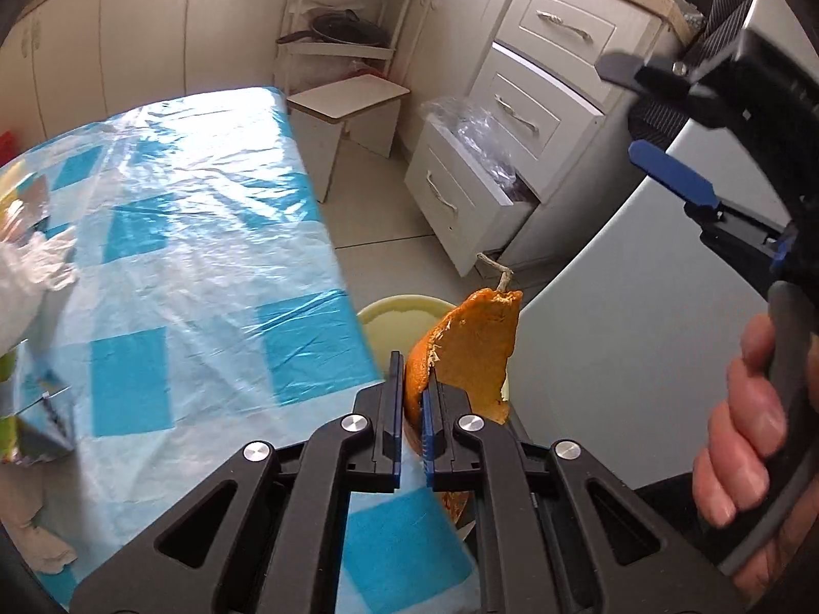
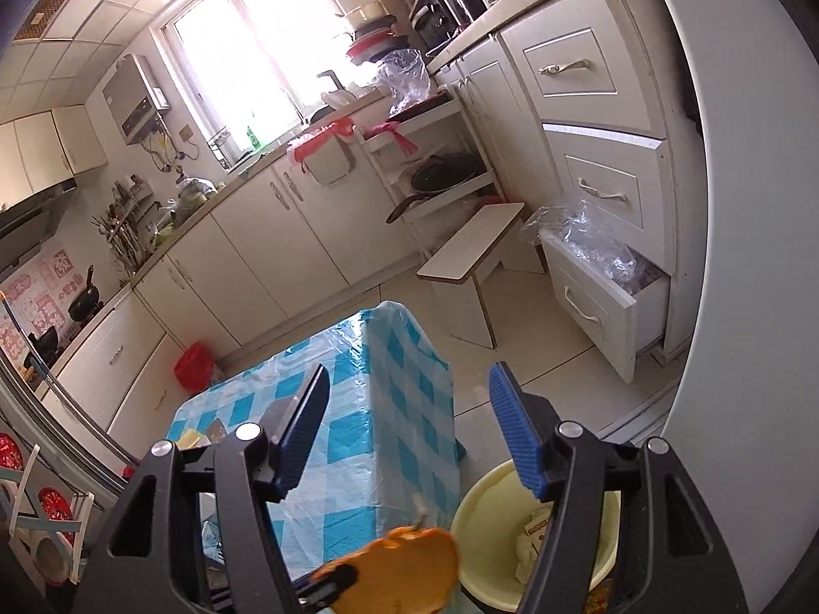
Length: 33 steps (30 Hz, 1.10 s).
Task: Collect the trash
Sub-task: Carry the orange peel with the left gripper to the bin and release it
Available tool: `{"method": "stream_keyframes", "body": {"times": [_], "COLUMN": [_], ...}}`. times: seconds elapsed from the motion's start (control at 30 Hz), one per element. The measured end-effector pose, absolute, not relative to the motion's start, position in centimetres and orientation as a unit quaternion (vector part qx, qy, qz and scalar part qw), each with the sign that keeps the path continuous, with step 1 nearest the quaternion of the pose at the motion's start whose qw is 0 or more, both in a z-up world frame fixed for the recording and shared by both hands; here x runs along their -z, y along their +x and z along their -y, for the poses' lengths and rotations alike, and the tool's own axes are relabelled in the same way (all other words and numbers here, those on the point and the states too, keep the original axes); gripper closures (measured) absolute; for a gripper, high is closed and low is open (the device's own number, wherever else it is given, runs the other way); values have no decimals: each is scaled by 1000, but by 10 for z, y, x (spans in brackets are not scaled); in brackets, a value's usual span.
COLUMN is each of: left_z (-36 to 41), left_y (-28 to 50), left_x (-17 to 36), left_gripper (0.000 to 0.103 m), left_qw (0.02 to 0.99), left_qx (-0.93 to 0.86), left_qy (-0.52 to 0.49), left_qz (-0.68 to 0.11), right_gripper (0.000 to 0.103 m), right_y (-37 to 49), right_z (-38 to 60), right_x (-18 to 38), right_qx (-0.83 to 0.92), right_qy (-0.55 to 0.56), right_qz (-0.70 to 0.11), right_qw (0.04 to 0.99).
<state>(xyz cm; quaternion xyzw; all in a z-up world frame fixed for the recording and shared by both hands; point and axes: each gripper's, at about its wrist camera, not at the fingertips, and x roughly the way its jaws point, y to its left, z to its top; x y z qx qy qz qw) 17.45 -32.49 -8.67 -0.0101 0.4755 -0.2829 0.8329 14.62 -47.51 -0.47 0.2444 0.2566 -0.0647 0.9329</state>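
My left gripper [image 1: 413, 371] is shut on a piece of orange peel [image 1: 476, 343], which stands up between its pads at the table's right edge, over a pale yellow bin [image 1: 389, 307]. In the right wrist view the same peel [image 2: 409, 563] shows at the bottom, left of the bin [image 2: 476, 501], which holds paper scraps. My right gripper [image 2: 409, 430] is open with nothing between its fingers, raised above the bin; it also appears as the right gripper [image 1: 645, 123] in a hand. The table [image 1: 205, 256] has a blue-and-white checked plastic cover.
White crumpled wrapping [image 1: 30, 276], a foil wrapper [image 1: 36, 204] and a small carton [image 1: 41, 430] lie at the table's left edge. Beyond stand a white stool [image 1: 348, 102] and an open drawer [image 1: 460, 194] with a plastic bag. A white appliance wall [image 1: 614, 358] bounds the right.
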Motion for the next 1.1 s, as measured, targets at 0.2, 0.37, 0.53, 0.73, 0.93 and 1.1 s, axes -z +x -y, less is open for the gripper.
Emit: {"method": "stream_keyframes", "body": {"times": [0.2, 0.37, 0.53, 0.73, 0.93, 1.1], "left_z": [366, 350, 312, 239, 167, 116], "left_y": [193, 186, 179, 151, 117, 97], "left_x": [108, 92, 73, 51, 32, 24], "left_gripper": [85, 56, 51, 42, 31, 24], "left_qw": [822, 837, 844, 867, 896, 909], "left_qx": [278, 277, 273, 240, 181, 134], "left_qy": [5, 0, -26, -40, -36, -50], "left_qz": [-497, -472, -462, -436, -404, -391], "right_gripper": [40, 39, 36, 36, 34, 31], "right_y": [149, 150, 154, 162, 174, 178], "right_z": [481, 480, 471, 465, 448, 426], "right_x": [8, 11, 13, 18, 22, 24], "right_qx": [66, 73, 78, 85, 76, 62], "right_qy": [259, 266, 250, 240, 215, 179], "right_qz": [-257, -261, -271, -285, -304, -318], "right_qw": [929, 925, 926, 924, 925, 929]}}
